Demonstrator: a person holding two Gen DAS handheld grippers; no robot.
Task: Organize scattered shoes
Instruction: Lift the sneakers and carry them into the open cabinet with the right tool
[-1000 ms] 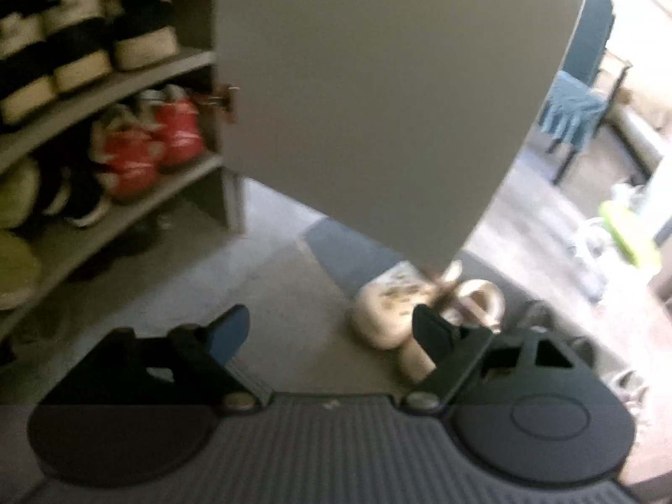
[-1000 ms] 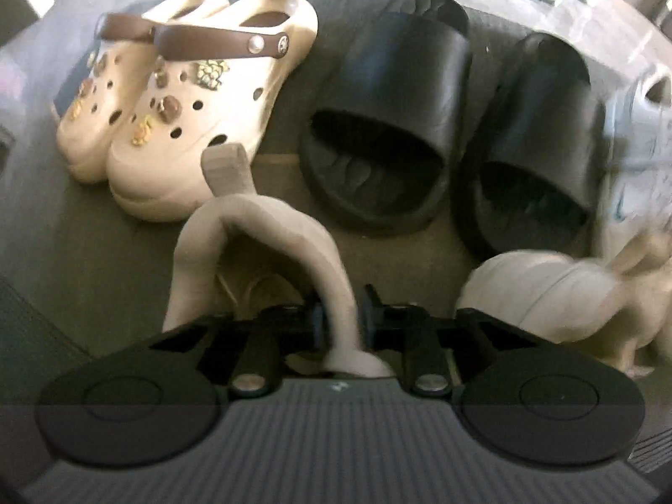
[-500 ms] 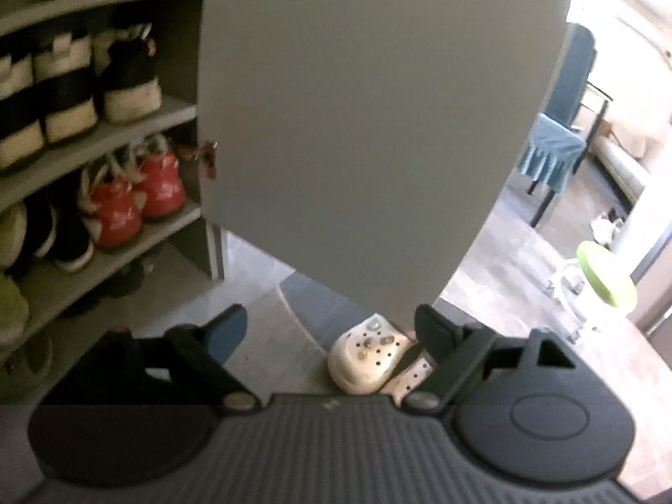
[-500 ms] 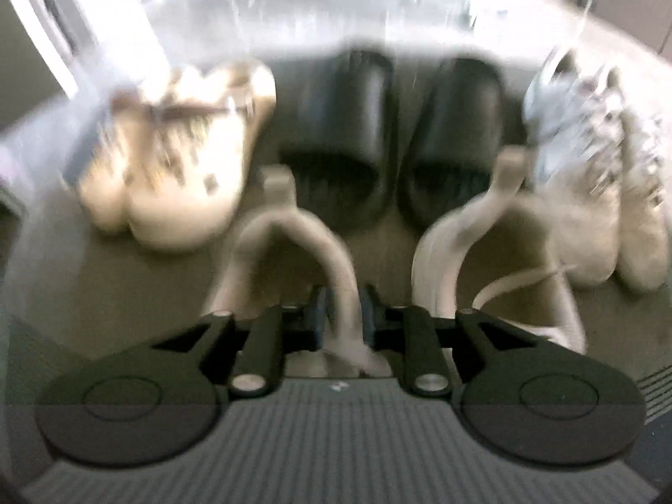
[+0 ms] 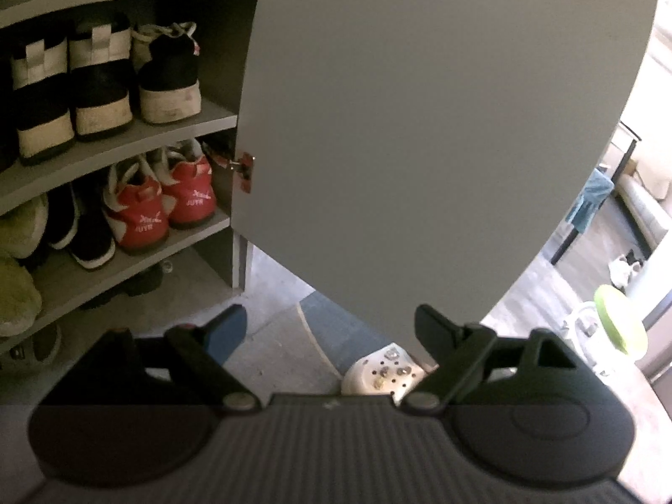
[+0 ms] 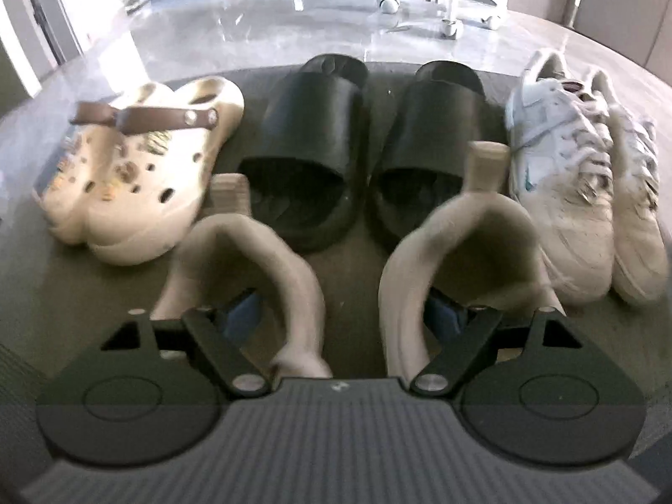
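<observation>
Both jaws stand spread, holding nothing — your right gripper point(image 6: 336, 315) hovers over the beige boots point(image 6: 462, 260), paired behind lined-up clogs point(image 6: 138, 168), slides point(image 6: 302, 143) and sneakers point(image 6: 563, 168); shelving them in the cabinet point(image 5: 126, 134) remains.

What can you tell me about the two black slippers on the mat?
The pair of black rubber-looking slide sandals lies side by side on the dark mat, open ends toward the camera. Each has one wide band across the top and a thick sole. Cream clogs lie on one side, white sneakers on the other. No gripper touches them.
</observation>
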